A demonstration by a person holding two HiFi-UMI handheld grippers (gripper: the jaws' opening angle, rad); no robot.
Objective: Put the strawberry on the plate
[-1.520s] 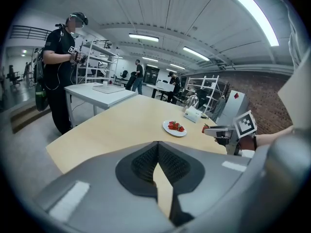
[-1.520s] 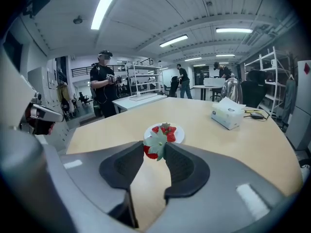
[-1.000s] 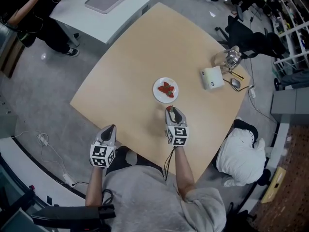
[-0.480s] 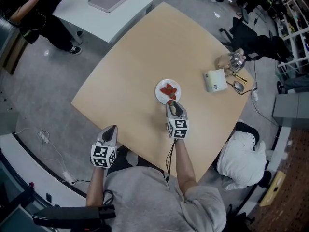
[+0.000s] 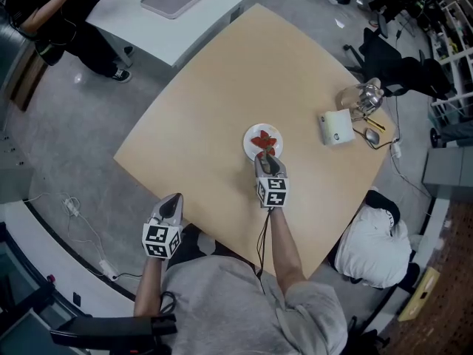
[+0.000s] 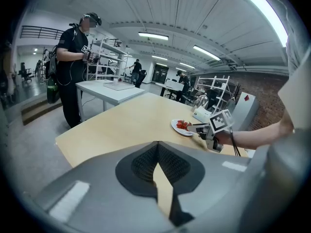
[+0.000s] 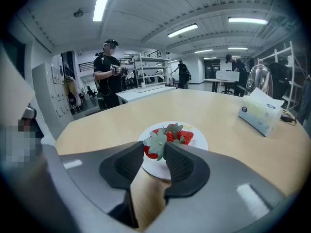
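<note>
Here, right tool [image 7: 154, 149] grips strawberry [image 7: 155, 142] over plate [image 7: 198, 145], berry's underside hidden btwn pads [image 7: 181, 167]; left tool [image 6: 158, 145] clenched, empty.

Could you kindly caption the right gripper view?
Right tool grips a red green-leafed strawberry over the round white plate.

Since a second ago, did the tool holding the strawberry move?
Yes. The right tool moved forward toward the plate. Its tips were short of the near rim, and now they reach over it with the strawberry.
</note>
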